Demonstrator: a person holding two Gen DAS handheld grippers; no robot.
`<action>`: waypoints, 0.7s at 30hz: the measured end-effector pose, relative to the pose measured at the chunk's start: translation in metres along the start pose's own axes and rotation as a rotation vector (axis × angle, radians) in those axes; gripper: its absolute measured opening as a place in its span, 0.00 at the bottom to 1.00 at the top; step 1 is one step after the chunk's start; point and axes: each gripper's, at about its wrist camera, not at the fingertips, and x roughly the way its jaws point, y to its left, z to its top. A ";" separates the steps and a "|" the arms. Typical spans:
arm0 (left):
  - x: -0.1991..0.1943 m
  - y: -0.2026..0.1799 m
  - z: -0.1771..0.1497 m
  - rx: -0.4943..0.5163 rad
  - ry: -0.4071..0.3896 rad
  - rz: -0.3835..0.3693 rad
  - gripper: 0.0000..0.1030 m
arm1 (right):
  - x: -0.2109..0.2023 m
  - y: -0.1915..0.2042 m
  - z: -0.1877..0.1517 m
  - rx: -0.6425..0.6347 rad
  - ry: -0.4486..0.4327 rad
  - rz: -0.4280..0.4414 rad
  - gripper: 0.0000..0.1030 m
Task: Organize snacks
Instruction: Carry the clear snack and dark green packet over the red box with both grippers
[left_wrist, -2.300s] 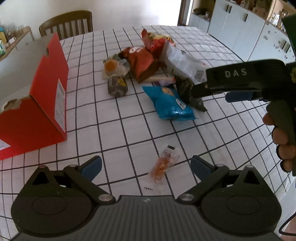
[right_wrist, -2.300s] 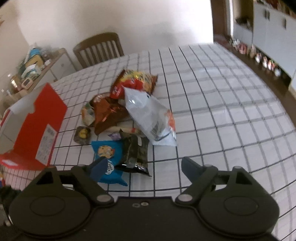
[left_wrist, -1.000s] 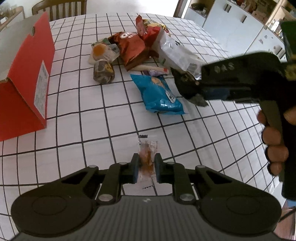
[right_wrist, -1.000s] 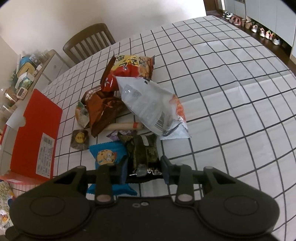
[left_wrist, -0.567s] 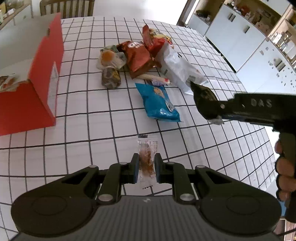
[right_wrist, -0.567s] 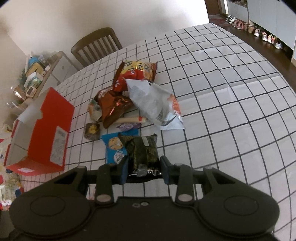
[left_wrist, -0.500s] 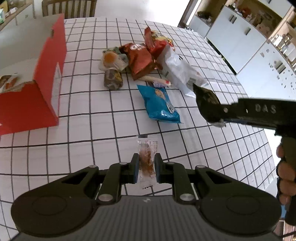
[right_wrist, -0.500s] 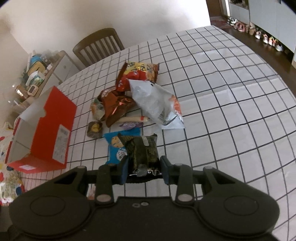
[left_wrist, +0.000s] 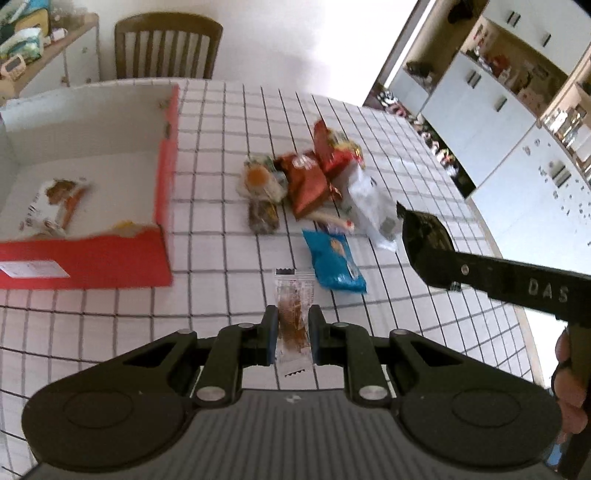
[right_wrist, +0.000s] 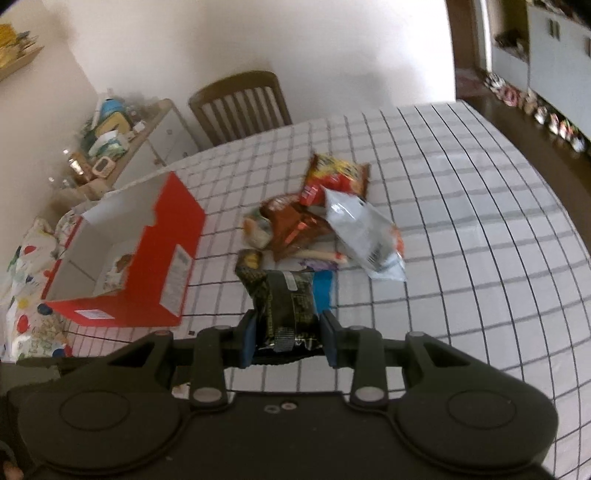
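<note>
Clear sachet with an orange snack (left_wrist: 292, 314) clamped between the pads of the left hand-held gripper (left_wrist: 291, 334), lifted above the bench (left_wrist: 218, 266). Dark green packet (right_wrist: 286, 308) pinched in the right hand-held gripper (right_wrist: 288, 338), also clear of the surface. Below, a loose heap of snacks: blue packet (left_wrist: 334, 264), brown bag (left_wrist: 304, 184), red bag (right_wrist: 336, 177), white bag (right_wrist: 364, 230), a small round pack (left_wrist: 262, 218). To the left of the heap, apart from it, an open red box (left_wrist: 162, 177) with white inside walls, holding a few packets (left_wrist: 51, 206) on its floor. Bench covered in a white cloth with a dark grid. Beyond its far edge, a wooden chair (right_wrist: 240, 105) against a pale wall; cluttered sideboard (right_wrist: 110, 144) at the left; white cupboards (left_wrist: 476, 122) at the right
</note>
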 end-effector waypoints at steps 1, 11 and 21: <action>-0.004 0.002 0.002 -0.002 -0.011 0.005 0.16 | -0.003 0.005 0.001 -0.013 -0.006 0.004 0.33; -0.039 0.032 0.026 -0.039 -0.097 0.031 0.16 | -0.011 0.050 0.016 -0.102 -0.046 0.044 0.33; -0.066 0.072 0.049 -0.067 -0.153 0.084 0.16 | -0.004 0.101 0.034 -0.193 -0.090 0.059 0.33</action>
